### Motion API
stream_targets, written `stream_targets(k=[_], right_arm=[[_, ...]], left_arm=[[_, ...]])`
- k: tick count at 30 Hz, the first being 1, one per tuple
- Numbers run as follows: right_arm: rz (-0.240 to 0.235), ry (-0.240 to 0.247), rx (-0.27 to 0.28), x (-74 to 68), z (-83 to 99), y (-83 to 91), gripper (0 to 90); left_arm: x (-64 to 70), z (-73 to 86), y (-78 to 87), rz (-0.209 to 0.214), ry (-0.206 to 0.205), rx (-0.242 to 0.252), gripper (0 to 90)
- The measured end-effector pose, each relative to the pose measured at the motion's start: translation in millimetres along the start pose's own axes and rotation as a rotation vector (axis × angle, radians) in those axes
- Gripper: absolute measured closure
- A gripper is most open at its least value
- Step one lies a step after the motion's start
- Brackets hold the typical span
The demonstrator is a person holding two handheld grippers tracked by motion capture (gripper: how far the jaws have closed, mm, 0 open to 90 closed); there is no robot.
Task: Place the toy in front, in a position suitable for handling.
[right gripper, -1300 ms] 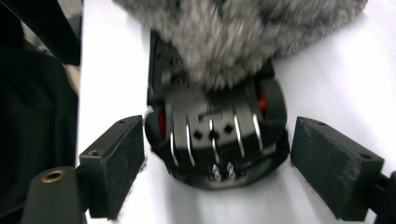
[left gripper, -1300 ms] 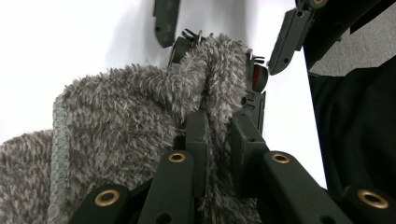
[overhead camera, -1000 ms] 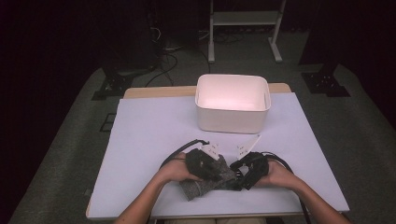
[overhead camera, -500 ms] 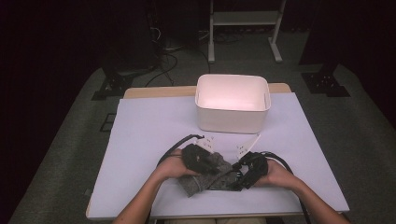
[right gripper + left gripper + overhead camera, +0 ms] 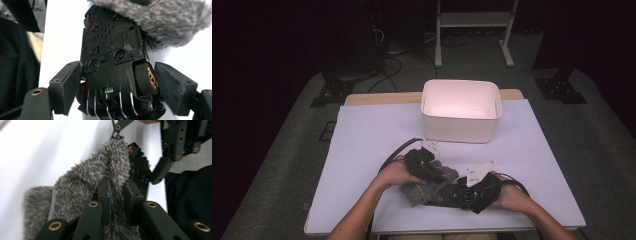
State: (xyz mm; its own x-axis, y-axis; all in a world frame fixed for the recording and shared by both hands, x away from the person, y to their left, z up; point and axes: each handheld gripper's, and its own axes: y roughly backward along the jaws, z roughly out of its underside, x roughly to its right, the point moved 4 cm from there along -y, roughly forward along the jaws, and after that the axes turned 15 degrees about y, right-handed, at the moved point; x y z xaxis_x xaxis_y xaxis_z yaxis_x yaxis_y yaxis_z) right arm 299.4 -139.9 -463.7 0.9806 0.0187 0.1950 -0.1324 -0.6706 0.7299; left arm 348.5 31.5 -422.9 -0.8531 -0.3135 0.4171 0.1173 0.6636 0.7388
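Low in the frame, the left gripper (image 5: pixel 116 195) pinches the fuzzy grey sock (image 5: pixel 100 175), while the right gripper (image 5: pixel 120 82), jaws spread, brackets the black toy car (image 5: pixel 112 57).

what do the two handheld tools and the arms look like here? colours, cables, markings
Both the left tool and right tool are black, each topped by a pale three-cornered plate with small dark dots. A black cable loops from each. Up close, the linkages show brass-coloured rivets and flat black pads. Forearms are bare, no sleeves or gloves.

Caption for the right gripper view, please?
Right gripper jaws flank an upturned black toy car, its front tucked into a fuzzy grey sock.
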Motion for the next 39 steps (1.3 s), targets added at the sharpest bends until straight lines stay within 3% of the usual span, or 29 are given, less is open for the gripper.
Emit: stream_targets(k=[3,7,12,15,19,22,24,29,33,39], right_arm=[[0.004,-0.004,0.001,-1.1,-0.1,-0.1,21.3],[-0.016,-0.003,-0.003,0.9,-0.2,0.4,21.1],[-0.065,-0.085,0.031,6.7,3.6,0.8,20.4],[-0.106,-0.086,0.043,3.6,1.5,-1.1,28.6],[-0.145,-0.066,0.040,-1.6,-0.7,-4.9,39.1],[-0.156,-0.069,0.043,-2.9,-0.8,-5.0,41.5],[-0.184,-0.071,0.075,-3.3,-1.8,-0.8,52.8],[-0.145,-0.017,0.066,-8.6,-5.1,2.8,54.3],[-0.073,0.015,0.070,-6.3,-6.2,4.9,57.1],[-0.001,0.028,0.065,0.0,-5.3,2.7,57.1]], left_arm=[[2.4,1.5,-1.4,-0.001,0.015,-0.007,79.4],[4.9,3.1,-0.4,-0.010,-0.006,-0.010,80.0],[13.8,7.9,4.6,0.043,-0.023,0.003,80.1],[19.4,10.7,6.9,0.076,-0.047,0.001,80.2],[22.3,10.6,7.6,0.035,-0.074,0.009,80.1],[23.8,10.6,9.5,0.046,-0.080,0.010,80.2],[26.9,10.8,11.3,0.059,-0.084,0.014,80.3],[30.3,8.8,14.3,0.042,-0.108,0.012,80.3],[32.0,6.0,15.9,0.028,-0.112,0.011,80.3],[31.1,-0.4,18.2,0.006,-0.121,0.015,80.3]])
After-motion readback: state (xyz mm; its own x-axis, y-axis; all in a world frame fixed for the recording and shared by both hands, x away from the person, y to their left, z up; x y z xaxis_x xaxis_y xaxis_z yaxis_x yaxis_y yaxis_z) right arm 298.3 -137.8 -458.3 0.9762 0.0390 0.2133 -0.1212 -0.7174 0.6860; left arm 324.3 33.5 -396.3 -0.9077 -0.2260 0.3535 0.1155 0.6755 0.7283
